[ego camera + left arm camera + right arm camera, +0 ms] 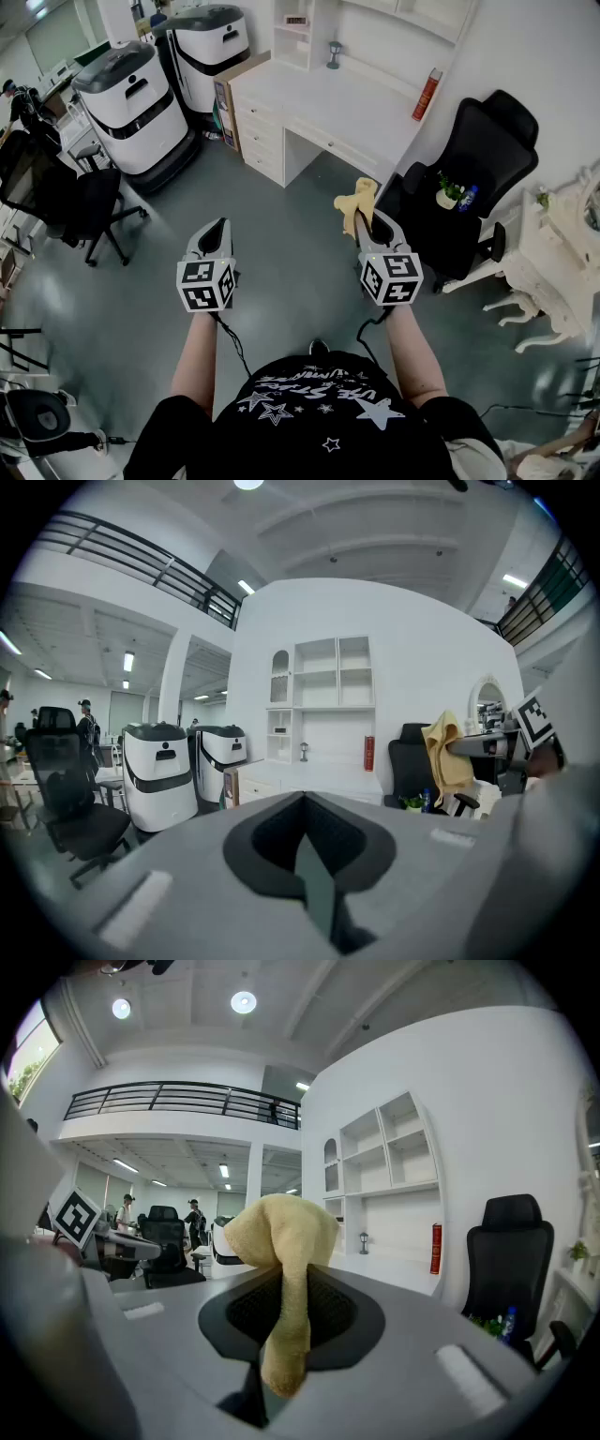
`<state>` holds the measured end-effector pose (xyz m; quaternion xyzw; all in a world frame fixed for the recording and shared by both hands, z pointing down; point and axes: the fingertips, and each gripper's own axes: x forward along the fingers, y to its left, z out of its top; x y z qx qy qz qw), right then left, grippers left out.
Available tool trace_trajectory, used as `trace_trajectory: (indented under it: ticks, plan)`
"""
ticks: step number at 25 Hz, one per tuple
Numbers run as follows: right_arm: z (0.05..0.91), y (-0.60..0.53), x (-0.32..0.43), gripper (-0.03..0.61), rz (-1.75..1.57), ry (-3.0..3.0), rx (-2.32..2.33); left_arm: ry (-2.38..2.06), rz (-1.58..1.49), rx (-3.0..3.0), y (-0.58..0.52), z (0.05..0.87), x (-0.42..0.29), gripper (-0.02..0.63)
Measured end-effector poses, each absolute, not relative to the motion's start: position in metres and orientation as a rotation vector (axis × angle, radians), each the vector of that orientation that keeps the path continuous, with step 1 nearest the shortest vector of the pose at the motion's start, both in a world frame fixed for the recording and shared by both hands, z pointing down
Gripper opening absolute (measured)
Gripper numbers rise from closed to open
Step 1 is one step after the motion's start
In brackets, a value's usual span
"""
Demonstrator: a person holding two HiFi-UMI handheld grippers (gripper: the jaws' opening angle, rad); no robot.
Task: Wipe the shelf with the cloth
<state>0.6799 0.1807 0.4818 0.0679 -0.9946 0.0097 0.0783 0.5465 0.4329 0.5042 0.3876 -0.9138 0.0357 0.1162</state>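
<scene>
Seen in the head view, the left gripper (221, 228) and right gripper (369, 225) hang over the floor (281, 281), well apart from the desk (328, 103). A yellow cloth (357, 199) sticks up from the right one's tips.

In the left gripper view, the jaws meet with nothing between them, and the shelf (333, 682) stands far ahead.

In the right gripper view, the jaws are clamped on the cloth, which droops between them.
</scene>
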Motion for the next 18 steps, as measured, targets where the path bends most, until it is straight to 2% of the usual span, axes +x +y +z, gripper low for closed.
trace_trajectory:
  ticks: [11, 18]
  plan:
    - [0.499, 0.194, 0.652, 0.078, 0.073, -2.953, 0.25, -2.633, 0.088, 1.184, 0.447, 0.519, 0.519, 0.0]
    - [0.509, 0.186, 0.604, 0.08, 0.078, -2.973, 0.235, -2.586, 0.096, 1.197, 0.429, 0.538, 0.49, 0.0]
